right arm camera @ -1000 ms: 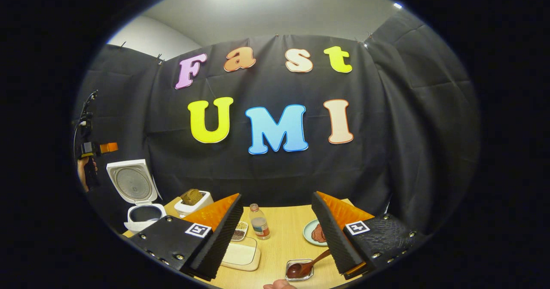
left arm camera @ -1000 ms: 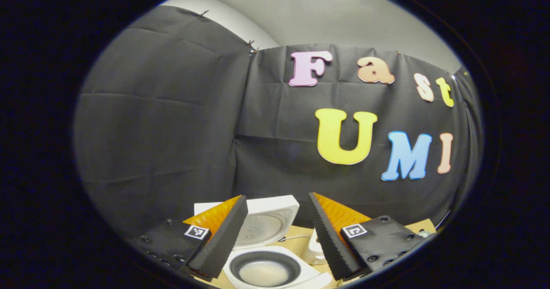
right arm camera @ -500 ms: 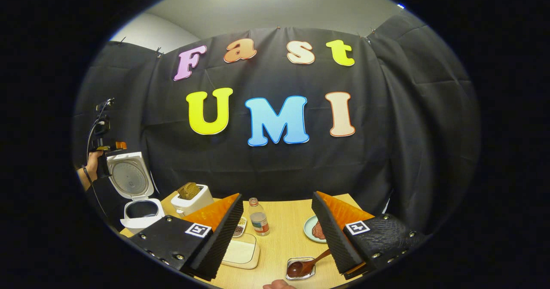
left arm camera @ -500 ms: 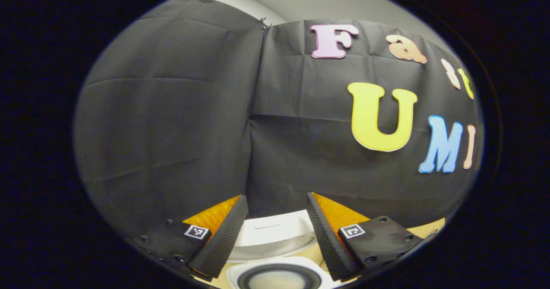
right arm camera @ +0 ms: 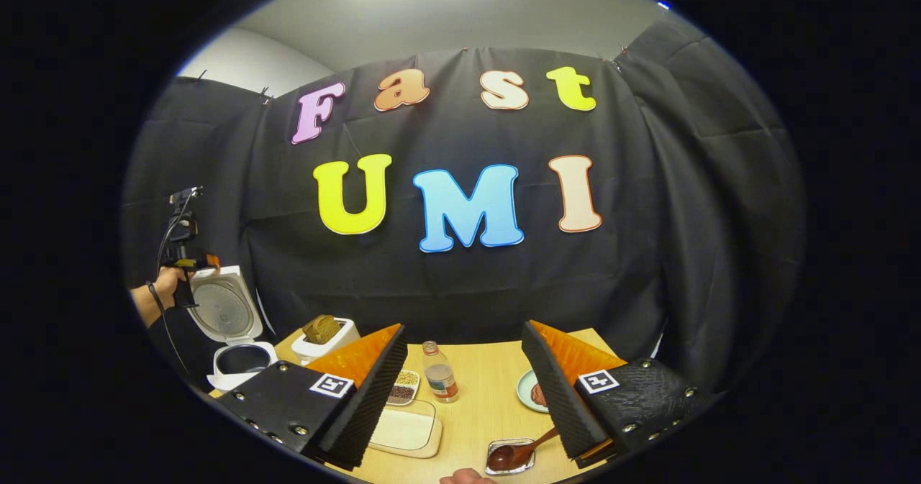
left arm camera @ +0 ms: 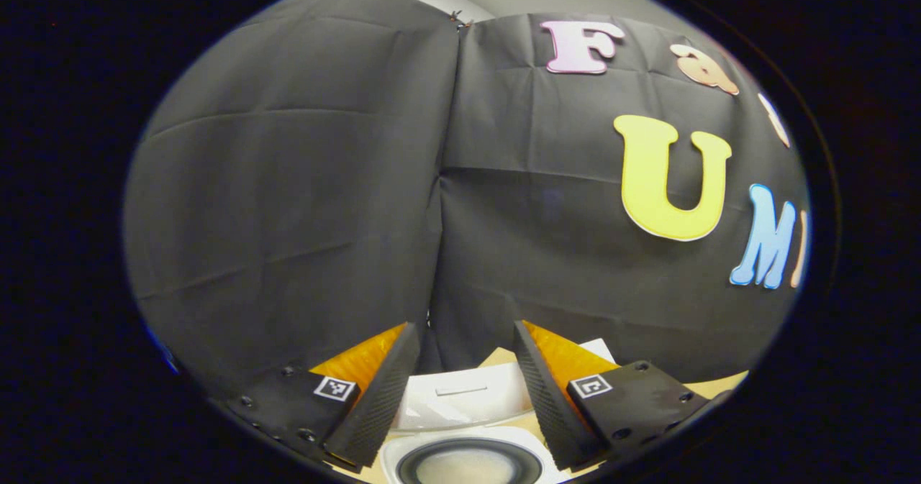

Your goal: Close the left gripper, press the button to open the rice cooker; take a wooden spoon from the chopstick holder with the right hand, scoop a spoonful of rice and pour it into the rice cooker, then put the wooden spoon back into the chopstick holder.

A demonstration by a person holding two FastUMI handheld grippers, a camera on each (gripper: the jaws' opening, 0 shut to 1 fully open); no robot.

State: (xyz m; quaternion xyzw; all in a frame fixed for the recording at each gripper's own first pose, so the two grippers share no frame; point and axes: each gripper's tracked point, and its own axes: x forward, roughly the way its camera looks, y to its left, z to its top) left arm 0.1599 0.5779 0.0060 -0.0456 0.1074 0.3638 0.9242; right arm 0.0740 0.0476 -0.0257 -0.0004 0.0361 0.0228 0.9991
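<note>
In the left gripper view, the left gripper (left arm camera: 460, 390) hangs released, its two fingers spread apart with nothing between them, directly above the rice cooker (left arm camera: 468, 459). The cooker stands open: its white lid (left arm camera: 468, 401) is raised behind the dark inner pot (left arm camera: 468, 464), which holds a pale layer at the bottom. A strip of the wooden bench (left arm camera: 709, 383) shows at the lower right under the black cloth wall. In the right gripper view, the right gripper (right arm camera: 468, 390) is likewise released, fingers wide and holding nothing, over the near edge of the bench (right arm camera: 482, 416). The wooden spoon (right arm camera: 519, 451) lies just ahead of it, bowl resting in a small clear dish (right arm camera: 509, 457) and handle slanting up toward the right finger. Farther along the bench stand a bottle (right arm camera: 439, 372), a white tray (right arm camera: 404, 428), a small dish of grains (right arm camera: 401, 389), a plate (right arm camera: 531, 392) and a white toaster (right arm camera: 324, 334). At the far left corner the open rice cooker (right arm camera: 234, 340) stands, with a hand (right arm camera: 167, 282) holding the left gripper (right arm camera: 188, 257) at its raised lid.
</note>
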